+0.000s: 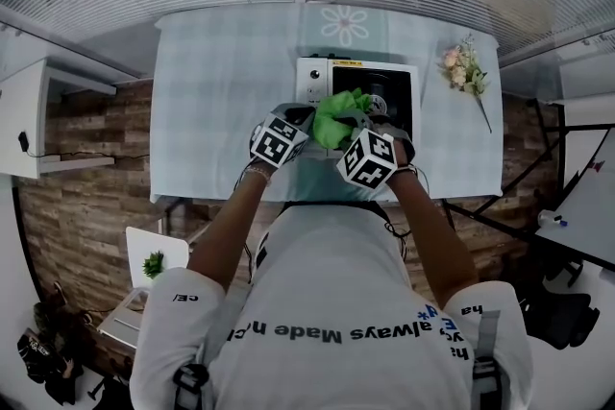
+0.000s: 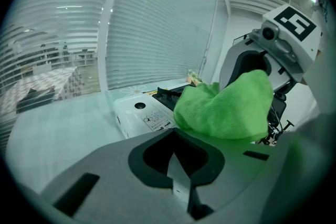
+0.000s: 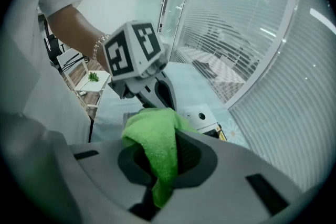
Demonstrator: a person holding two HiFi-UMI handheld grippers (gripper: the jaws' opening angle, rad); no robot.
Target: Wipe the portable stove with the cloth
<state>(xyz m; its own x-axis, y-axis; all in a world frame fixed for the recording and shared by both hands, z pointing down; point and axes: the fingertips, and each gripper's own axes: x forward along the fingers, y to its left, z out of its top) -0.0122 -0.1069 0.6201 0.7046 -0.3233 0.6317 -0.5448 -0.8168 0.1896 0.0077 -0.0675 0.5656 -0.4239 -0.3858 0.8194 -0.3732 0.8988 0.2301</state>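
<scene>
The person stands at the desk (image 1: 221, 101) with both arms held out in front; the two grippers are close together, up over the near edge of the stove (image 1: 317, 82).

The right gripper (image 3: 168, 139) has the green cloth (image 3: 152, 128); its jaws are squeezed tight on one end of it, and the cloth goes right down into the gap between them; the rest puffs out of the top in a soft lump. I think it is held by one end like this so the loose part can hang free and rub the stove.

The left gripper (image 2: 176, 139) has its jaws pressed together too, but there is nothing in them; the dark hollow between them is bare. The cloth sits just past its tip, a bit to its right, maybe touching it; I cannot tell for sure. I think this gripper is there to help, maybe to tidy the lump or to catch the other end.

The cloth is up in the air, between the two grippers; the white stove is on the desk just past it and lower down; its side with the knob sticks out to the left of the cloth. The cloth does not look like it is on the stove yet; so I think the wiping has not begun.
</scene>
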